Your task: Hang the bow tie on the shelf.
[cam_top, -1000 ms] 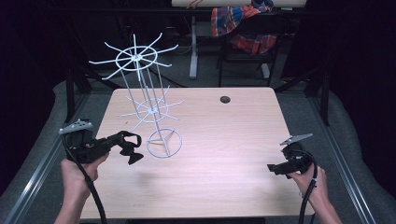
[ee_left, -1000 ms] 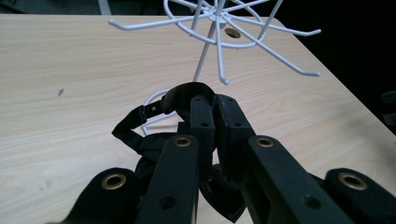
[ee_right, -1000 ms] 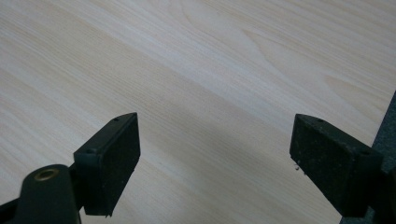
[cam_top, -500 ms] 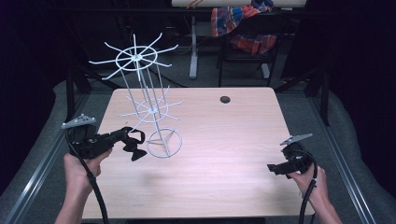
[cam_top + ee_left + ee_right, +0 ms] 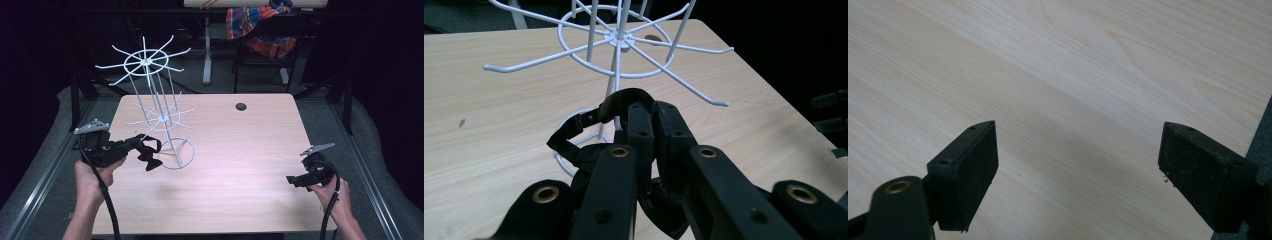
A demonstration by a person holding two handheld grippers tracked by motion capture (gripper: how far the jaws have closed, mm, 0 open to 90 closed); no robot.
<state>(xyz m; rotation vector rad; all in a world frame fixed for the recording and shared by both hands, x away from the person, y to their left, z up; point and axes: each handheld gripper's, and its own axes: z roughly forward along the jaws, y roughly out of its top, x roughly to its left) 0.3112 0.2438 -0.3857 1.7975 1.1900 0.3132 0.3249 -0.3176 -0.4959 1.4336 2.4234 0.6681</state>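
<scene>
Wooden table (image 5: 240,150): left gripper (image 5: 148,151) clamps black strap (image 5: 589,120) beside white rack (image 5: 150,100).

We see a light wood desk (image 5: 240,170) w/ 1 white wire rack (image 5: 160,120) standing on its left half.

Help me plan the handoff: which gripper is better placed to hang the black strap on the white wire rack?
Left. The left gripper is shut on the black strap right beside the wire rack. The right gripper is open over bare table, well away from the rack.
</scene>
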